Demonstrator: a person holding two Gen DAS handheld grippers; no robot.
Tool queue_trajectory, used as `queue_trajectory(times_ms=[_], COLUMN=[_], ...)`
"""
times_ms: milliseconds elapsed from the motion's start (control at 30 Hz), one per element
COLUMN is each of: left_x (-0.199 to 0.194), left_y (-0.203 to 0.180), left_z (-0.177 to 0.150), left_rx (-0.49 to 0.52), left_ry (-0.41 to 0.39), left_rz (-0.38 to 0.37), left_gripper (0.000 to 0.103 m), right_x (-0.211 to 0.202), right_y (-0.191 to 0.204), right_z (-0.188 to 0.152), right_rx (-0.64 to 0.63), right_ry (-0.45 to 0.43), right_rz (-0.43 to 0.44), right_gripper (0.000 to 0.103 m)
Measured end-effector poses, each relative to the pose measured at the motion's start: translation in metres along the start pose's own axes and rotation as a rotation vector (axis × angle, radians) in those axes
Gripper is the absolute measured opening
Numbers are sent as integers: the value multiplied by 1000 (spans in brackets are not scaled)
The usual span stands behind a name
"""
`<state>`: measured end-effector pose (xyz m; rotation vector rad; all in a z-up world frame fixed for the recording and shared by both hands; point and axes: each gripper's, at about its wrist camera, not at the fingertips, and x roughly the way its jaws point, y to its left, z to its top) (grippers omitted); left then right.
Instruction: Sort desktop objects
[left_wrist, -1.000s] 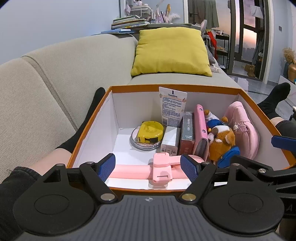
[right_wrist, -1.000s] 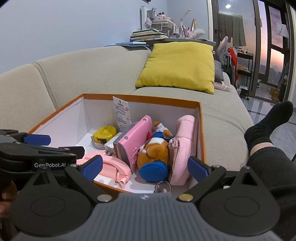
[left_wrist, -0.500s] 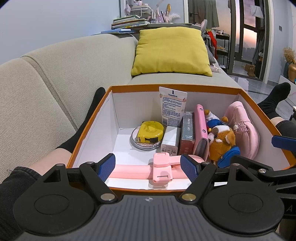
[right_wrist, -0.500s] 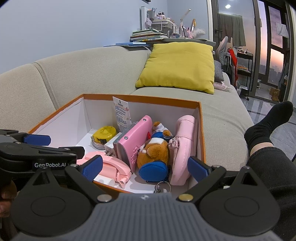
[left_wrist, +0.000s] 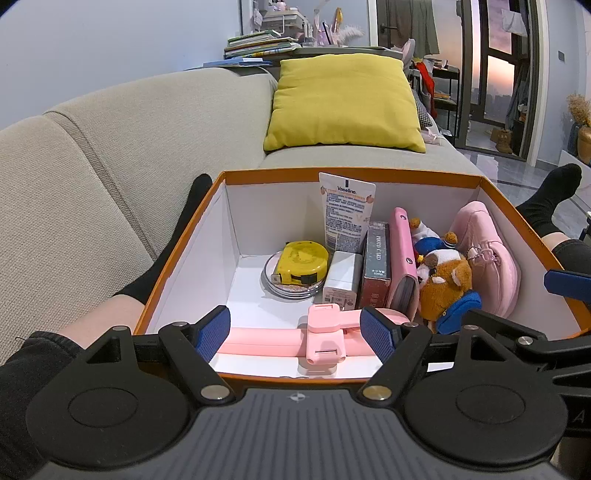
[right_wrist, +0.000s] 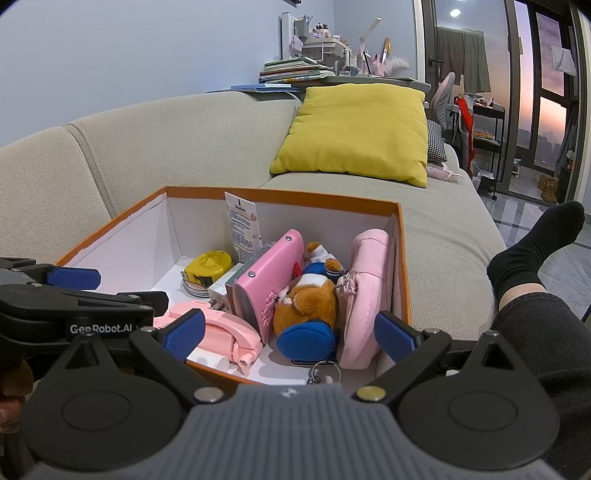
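Observation:
An orange-rimmed white box sits on my lap on the sofa. It holds a yellow tape measure on a round clear dish, a Vaseline tube, a white charger, a dark card box, a pink case, a plush hamster keychain, a pink pouch and a pink folding holder. My left gripper is open at the box's near rim, over the pink holder. My right gripper is open at the near right corner.
A beige sofa runs behind the box with a yellow cushion on it. My legs in black socks lie either side of the box. A desk with books stands beyond the sofa.

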<state>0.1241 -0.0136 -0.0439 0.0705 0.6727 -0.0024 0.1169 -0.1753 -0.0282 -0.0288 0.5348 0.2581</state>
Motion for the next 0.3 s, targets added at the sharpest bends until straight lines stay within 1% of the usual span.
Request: queue_trajectory(times_ms=[300], left_x=[1], left_y=[0], left_z=[0], left_rx=[1], left_ry=[4], left_rz=[-1], left_gripper=[91], right_x=[0], right_y=[0], right_z=[0], right_rx=[0], right_ry=[-1], right_rz=[0], right_gripper=[98])
